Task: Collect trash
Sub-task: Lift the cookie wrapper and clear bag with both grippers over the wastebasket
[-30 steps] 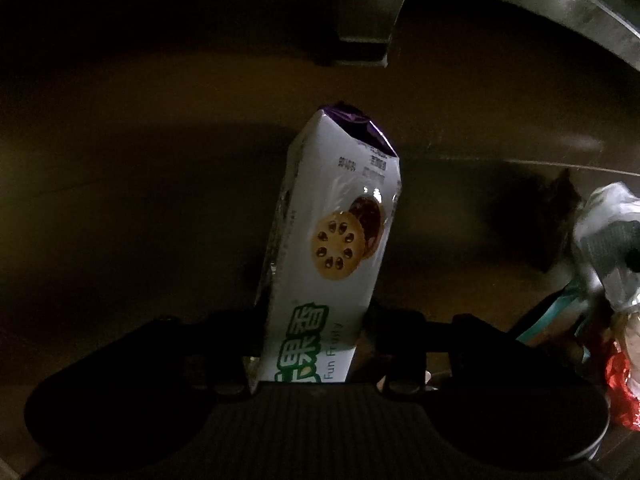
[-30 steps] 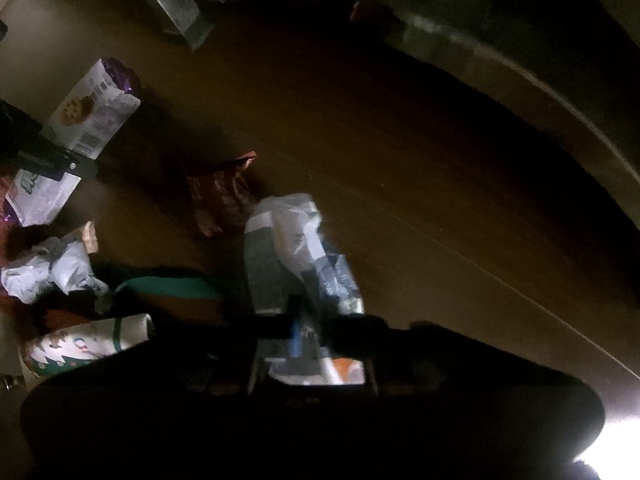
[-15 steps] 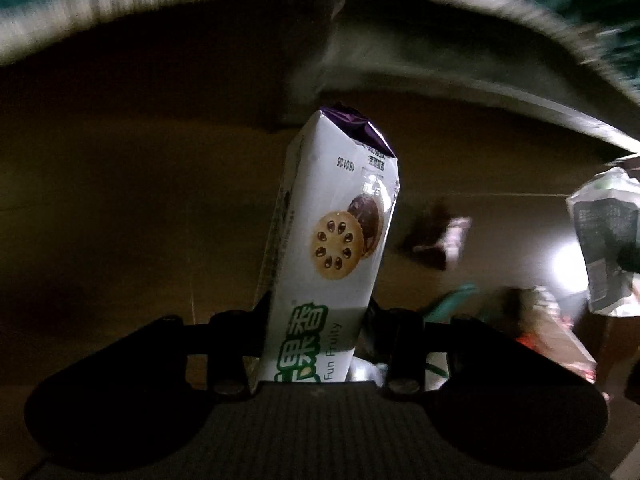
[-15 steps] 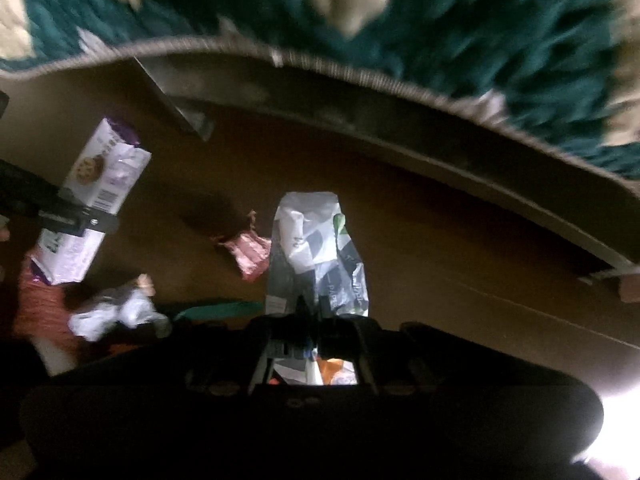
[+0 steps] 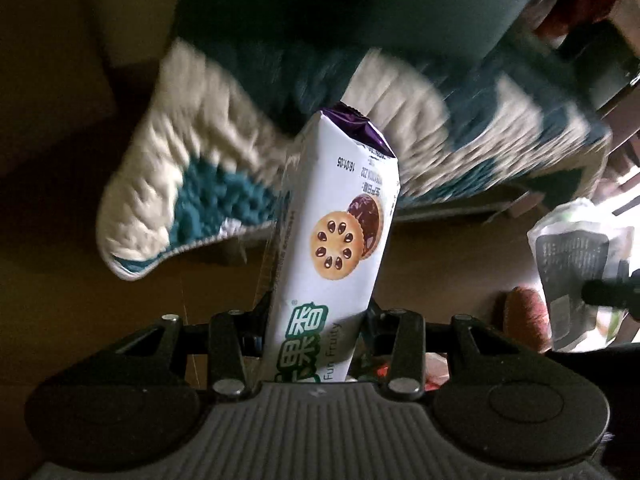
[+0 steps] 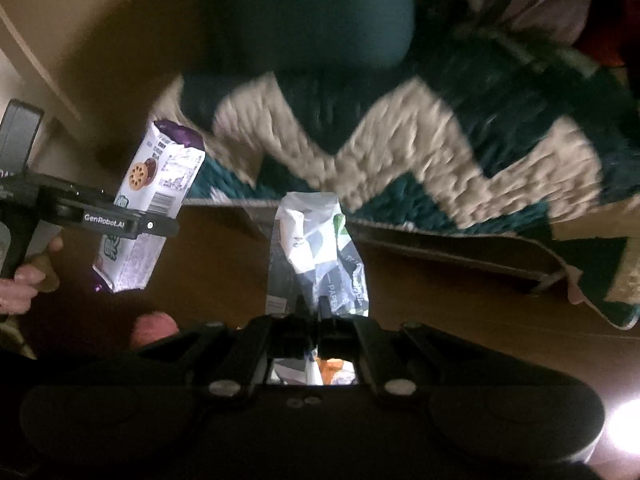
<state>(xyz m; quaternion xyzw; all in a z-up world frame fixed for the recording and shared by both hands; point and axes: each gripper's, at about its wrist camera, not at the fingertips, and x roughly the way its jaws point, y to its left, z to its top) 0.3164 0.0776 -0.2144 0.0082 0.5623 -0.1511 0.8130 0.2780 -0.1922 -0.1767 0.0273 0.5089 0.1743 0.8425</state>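
Observation:
My left gripper (image 5: pixel 316 320) is shut on a white biscuit packet (image 5: pixel 336 240) with a purple top and cookie pictures, held upright above the floor. The same packet (image 6: pixel 154 192) and the left gripper (image 6: pixel 132 224) show at the left of the right wrist view. My right gripper (image 6: pixel 314 312) is shut on a crumpled white, grey and green paper wrapper (image 6: pixel 316 256). That wrapper (image 5: pixel 576 268) appears at the right of the left wrist view.
A teal and cream zigzag rug (image 6: pixel 440 160) lies ahead on the brown wooden floor (image 6: pixel 440 280), also in the left wrist view (image 5: pixel 192 168). A reddish item (image 5: pixel 524 312) sits low right in the left wrist view. A dark teal furniture block (image 6: pixel 312 12) stands beyond the rug.
Both grippers have lifted and tilted up with their trash held. The litter on the floor has dropped out of view and the rug now fills the background.

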